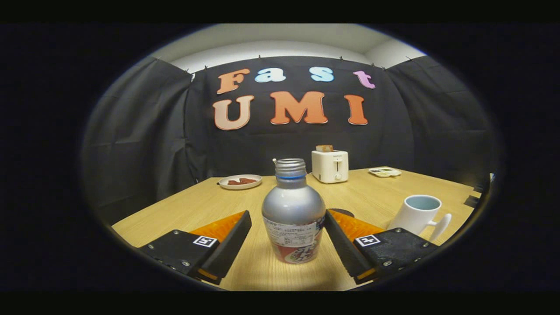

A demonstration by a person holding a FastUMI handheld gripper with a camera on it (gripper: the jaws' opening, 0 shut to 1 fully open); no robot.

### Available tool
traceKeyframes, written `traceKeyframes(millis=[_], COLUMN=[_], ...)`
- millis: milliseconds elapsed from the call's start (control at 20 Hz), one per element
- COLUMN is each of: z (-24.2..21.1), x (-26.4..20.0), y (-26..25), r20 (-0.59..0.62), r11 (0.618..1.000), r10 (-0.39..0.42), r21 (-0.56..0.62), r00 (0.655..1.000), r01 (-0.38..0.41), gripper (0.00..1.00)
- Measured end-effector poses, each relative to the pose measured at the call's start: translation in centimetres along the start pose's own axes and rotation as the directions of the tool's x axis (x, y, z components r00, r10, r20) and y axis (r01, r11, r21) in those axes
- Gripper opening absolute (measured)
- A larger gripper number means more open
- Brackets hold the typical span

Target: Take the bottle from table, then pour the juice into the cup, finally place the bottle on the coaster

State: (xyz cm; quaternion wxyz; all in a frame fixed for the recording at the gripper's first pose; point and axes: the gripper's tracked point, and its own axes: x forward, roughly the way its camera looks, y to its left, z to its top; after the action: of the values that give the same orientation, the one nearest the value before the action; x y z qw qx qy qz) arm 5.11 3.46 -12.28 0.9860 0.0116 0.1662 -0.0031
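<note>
while spread apart around the bottle [293, 218] at frame centre, gripper [288, 238] touching only on the right; could have tipped it, closing unevenly.

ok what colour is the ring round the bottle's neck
Blue, just under the threaded mouth of the silver bottle, clearest in the gripper view.

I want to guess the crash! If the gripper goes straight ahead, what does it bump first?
Probably the bottle: it stands upright between the open jaws of the gripper, right in its path.
</note>
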Motion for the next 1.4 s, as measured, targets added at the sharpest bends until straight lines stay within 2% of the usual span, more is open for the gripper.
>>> traceKeyframes(millis=[550, 600, 650, 850, 1200, 1400], z=[-1.7, -1.6, -1.5, -1.5, 0.5, 3.2], x=[1.0, 1.1, 0.9, 0.9, -0.2, -0.3], y=[0.0, -0.2, -0.1, -0.7, -3.8, -4.8], r20=[-0.072, -0.069, -0.077, -0.113, -0.098, -0.047], r11=[1.0, 1.0, 1.0, 0.999, 0.989, 0.958], r10=[-0.003, -0.004, 0.006, 0.012, -0.072, -0.087], r21=[-0.02, -0.011, -0.004, 0.033, 0.124, 0.27], r00=[0.997, 0.998, 0.997, 0.994, 0.993, 0.995], r01=[0.002, 0.003, -0.006, -0.009, 0.084, 0.096], gripper=[0.98, 0.95, 0.82, 0.76, 0.74, 0.74])
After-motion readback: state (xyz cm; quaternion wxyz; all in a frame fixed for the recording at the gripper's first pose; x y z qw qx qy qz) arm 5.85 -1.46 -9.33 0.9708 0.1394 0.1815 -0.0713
